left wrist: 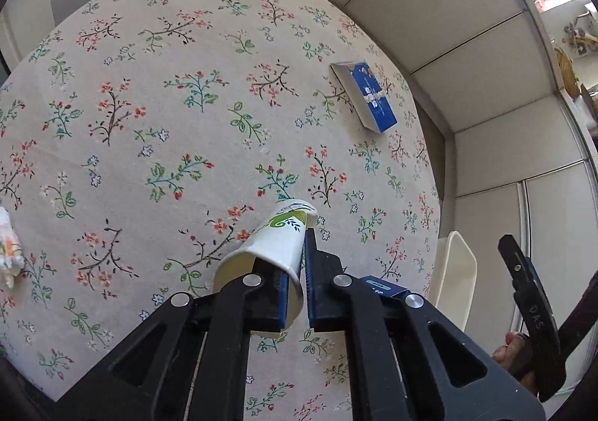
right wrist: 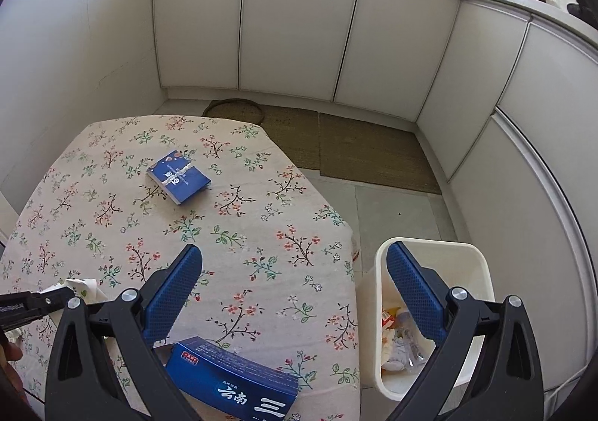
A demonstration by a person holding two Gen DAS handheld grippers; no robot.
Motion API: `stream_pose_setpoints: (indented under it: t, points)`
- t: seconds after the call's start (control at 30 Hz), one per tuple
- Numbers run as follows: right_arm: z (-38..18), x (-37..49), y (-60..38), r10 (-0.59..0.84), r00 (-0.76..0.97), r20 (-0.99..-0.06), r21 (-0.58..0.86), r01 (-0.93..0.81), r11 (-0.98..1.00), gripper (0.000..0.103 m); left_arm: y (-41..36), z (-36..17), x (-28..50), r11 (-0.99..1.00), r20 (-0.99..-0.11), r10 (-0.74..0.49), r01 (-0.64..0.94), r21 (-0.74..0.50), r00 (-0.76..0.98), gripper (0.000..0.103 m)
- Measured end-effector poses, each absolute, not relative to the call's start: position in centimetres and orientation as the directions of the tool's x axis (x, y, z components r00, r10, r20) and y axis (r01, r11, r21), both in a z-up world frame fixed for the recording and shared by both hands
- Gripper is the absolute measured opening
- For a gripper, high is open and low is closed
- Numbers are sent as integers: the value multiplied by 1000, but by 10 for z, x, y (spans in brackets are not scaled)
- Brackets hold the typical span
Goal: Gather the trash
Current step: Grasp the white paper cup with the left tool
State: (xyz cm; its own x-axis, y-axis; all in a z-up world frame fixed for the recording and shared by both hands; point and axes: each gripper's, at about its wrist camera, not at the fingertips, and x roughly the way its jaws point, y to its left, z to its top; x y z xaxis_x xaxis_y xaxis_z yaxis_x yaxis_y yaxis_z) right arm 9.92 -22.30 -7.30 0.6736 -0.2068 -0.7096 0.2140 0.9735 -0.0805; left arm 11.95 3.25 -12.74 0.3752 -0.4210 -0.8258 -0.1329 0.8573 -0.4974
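Note:
A white paper cup (left wrist: 276,241) with a green and blue print lies tilted over the flowered tablecloth (left wrist: 168,122), rim toward the camera. My left gripper (left wrist: 289,253) is shut on its wall, one finger inside the rim and the other outside. My right gripper (right wrist: 295,253) stands open over the table's right edge with nothing between its blue pads (right wrist: 175,290). A white bin (right wrist: 429,243) stands on the floor beside the table and holds wrappers and crumpled paper (right wrist: 396,339). A crumpled tissue (left wrist: 7,245) lies at the table's left edge.
A blue book (right wrist: 178,177) lies flat toward the far side of the table. A long blue carton (right wrist: 231,380) lies on the near edge under my right gripper. White cabinets (right wrist: 299,28) and woven mats (right wrist: 366,152) lie beyond the table.

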Motion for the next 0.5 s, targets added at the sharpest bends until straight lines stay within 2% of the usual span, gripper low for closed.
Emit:
stream_pose_setpoints:
  t: [0.2,0.37,0.4,0.43,0.47,0.5]
  points:
    - [-75,113,-209,-210,660,-722,-91,210,973,96,44,-105,117,862,-793,-427,-69,-502,435,4]
    - [-83,120,-190,-200,646,-737,-117,169,979,96,46,-121,121,876,-814,-416,-64,-479,406,5]
    - [-85,120,-186,-200,643,-739,-125,161,979,96,46,-128,124,883,-825,-407,-62,-465,392,12]
    - [-88,121,-182,-201,639,-742,-132,154,979,96,46,-137,129,889,-840,-398,-71,-452,370,31]
    - [-91,123,-179,-203,634,-746,-139,150,979,96,49,-145,132,890,-851,-393,-89,-447,348,42]
    - [-93,125,-176,-204,628,-751,-143,146,979,96,52,-155,135,885,-856,-394,-111,-451,335,48]
